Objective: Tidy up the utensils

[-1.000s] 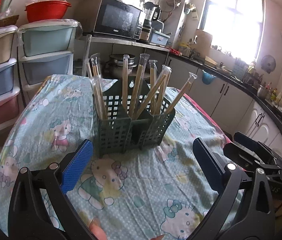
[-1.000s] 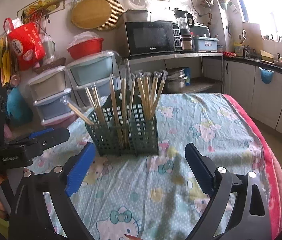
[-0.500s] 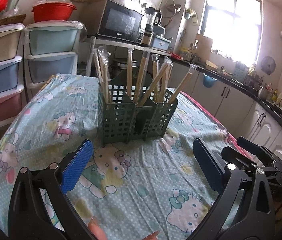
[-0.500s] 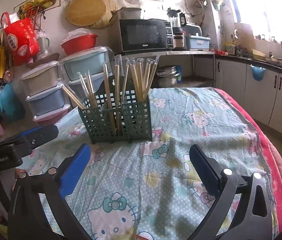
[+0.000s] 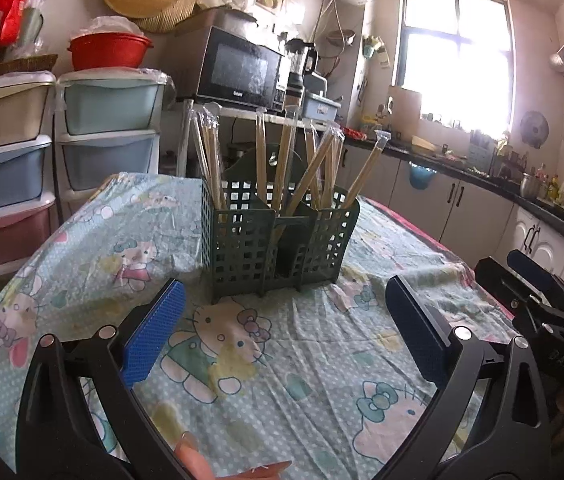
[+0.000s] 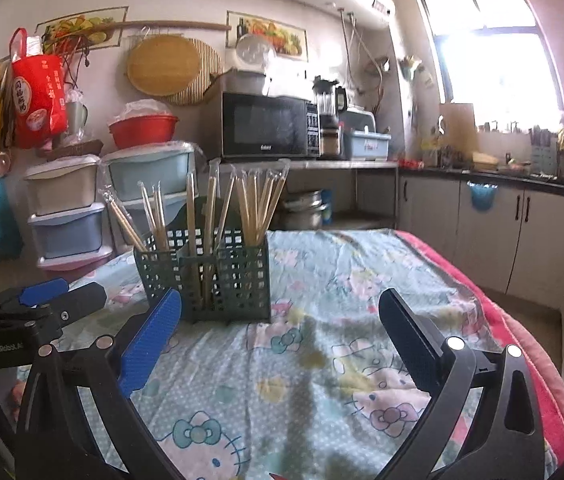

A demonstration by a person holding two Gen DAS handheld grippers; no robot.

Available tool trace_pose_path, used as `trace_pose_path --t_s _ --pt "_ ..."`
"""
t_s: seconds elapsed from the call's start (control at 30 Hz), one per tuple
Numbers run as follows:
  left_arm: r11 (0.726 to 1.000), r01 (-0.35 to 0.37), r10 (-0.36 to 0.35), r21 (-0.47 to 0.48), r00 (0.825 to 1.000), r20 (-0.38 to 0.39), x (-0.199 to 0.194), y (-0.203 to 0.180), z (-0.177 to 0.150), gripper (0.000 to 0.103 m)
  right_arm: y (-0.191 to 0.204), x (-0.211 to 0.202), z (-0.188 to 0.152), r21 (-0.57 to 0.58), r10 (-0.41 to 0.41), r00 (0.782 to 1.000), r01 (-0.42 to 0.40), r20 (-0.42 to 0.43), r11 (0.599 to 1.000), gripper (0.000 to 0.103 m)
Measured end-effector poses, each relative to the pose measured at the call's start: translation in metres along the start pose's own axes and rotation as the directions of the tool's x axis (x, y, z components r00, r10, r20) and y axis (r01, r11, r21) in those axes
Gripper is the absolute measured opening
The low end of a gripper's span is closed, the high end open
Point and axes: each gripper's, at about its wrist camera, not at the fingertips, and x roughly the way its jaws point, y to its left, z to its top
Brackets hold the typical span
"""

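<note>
A dark green lattice utensil caddy [image 5: 278,248] stands upright on the table, also in the right wrist view [image 6: 206,276]. Several wrapped wooden chopsticks [image 5: 282,168] stand in its compartments and lean outward [image 6: 250,204]. My left gripper [image 5: 282,320] is open and empty, back from the caddy's near side. My right gripper [image 6: 280,320] is open and empty, to the right of the caddy and back from it. Each gripper shows at the edge of the other's view.
The table wears a light blue cartoon-cat cloth [image 5: 242,360] with a pink edge [image 6: 502,312] on the right. Stacked plastic drawers [image 5: 106,136] and a microwave [image 5: 242,76] stand behind the table. Kitchen counters [image 6: 522,216] run along the right wall.
Both grippers have drawn back and tilted up from the caddy, which now sits lower and farther in both views. Both stay open and empty. The caddy has not moved.
</note>
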Motion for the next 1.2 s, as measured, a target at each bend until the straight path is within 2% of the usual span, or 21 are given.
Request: trace_pose_path --t_s 0.17,0.37,1.2 --pt "1.0 -0.001 0.001 0.004 1.0 0.031 0.0012 0.0019 -0.0048 0.092 -0.0007 0.0027 -0.0068 0.003 -0.017 1.0 0.017 0.012 1.0 0.096" --pt "1.0 -0.015 0.015 0.008 1.0 0.008 0.0062 0.0016 -0.0086 0.092 -0.0056 0.0034 -0.0084 0.033 -0.021 1.0 0.021 0.005 0.999 0.096" --pt "1.0 -0.021 0.021 0.004 1.0 0.004 0.0065 0.0037 -0.0104 0.092 -0.0029 0.002 -0.0107 0.029 -0.027 1.0 0.027 0.005 0.999 0.096"
